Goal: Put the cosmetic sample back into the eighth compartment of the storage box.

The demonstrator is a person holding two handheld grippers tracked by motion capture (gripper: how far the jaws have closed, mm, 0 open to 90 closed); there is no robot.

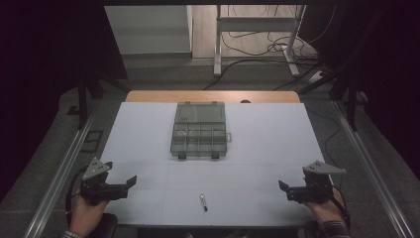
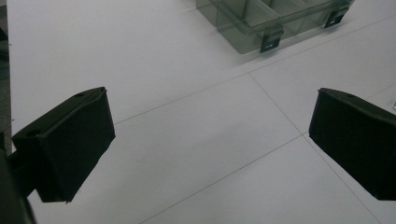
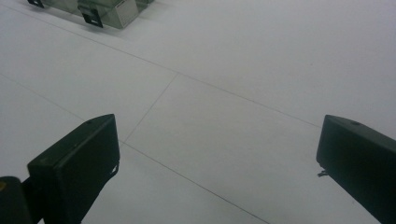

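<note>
Pen (image 1: 203, 202) lies flat on the white table (image 1: 267, 144) near its front edge, about midway between the two grippers and well apart from both. It looks like a small, light, stiff stick with a green tip at one end; its smooth round barrel would likely roll or slip if nudged from one side. Probably the best hold is across the middle of the barrel, jaws coming straight down so both pads meet it together.

Beyond it, near the table's centre, sits a clear box (image 1: 199, 130) with compartments, its lid shut and two dark latches on the near side. It is hard plastic, light, and may slide on the smooth top if pushed.

The left gripper (image 1: 130, 182) rests low at the table's left front corner, held in a hand (image 1: 85, 212), jaws pointing inward toward the middle and spread wide with nothing between them. The right gripper (image 1: 283, 187) mirrors it at the right front corner, held in the other hand (image 1: 324, 208), its jaws likewise wide apart over bare table.
</note>
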